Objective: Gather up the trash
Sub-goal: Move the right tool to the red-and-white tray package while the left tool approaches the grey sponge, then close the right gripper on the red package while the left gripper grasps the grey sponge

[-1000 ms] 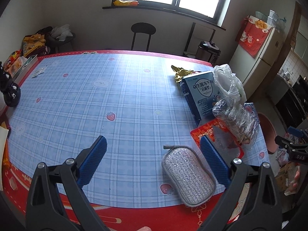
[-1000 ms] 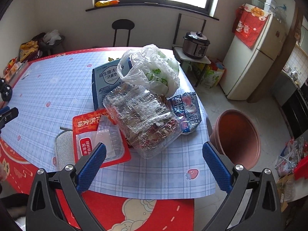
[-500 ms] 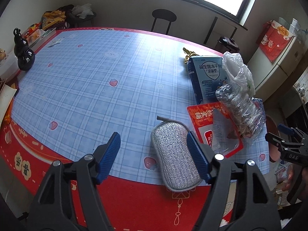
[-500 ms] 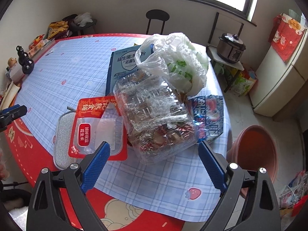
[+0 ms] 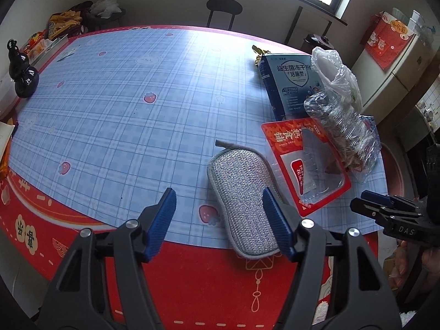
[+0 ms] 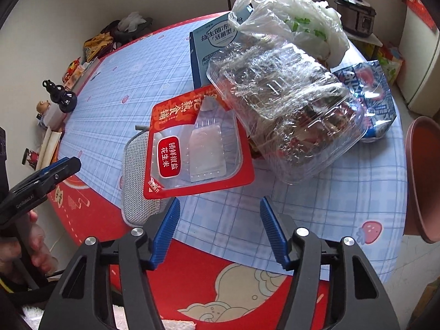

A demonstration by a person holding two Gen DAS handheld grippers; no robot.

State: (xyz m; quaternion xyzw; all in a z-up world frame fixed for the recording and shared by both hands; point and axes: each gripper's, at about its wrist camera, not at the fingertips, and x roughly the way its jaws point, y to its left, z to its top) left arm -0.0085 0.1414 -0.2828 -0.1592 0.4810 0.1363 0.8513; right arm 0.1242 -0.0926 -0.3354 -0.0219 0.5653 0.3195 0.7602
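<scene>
- Table (image 5: 115, 115): blue plaid cloth with strawberry prints and a red border; I see it from both wrist cameras.
- Left gripper (image 5: 217, 209): my jaws have just been closing and stand parted with nothing between them, above the near edge of the cloth; the right-side blue pad overlaps the edge of the sponge in this view (contact I cannot confirm).
- Silver scouring sponge (image 5: 242, 198): lies flat near the table edge, just beside the red tray.
- Right gripper (image 6: 220, 220): jaws have just been closing, parted and holding nothing, over bare cloth just short of the tray's near edge.
- Red snack tray (image 6: 198, 143): empty, clear plastic well in a red card frame, one corner over the sponge.
- Clear plastic clamshell (image 6: 288, 115): wrapped in film, resting against the tray's far corner.
- Blue box (image 5: 288, 82): behind the clamshell.
- White plastic bag (image 6: 291, 19): crumpled, atop the pile.
- Blue-and-white snack packet (image 6: 374, 96): to the clamshell's right.
- Terracotta basin (image 6: 423, 176): off the table's right edge.
</scene>
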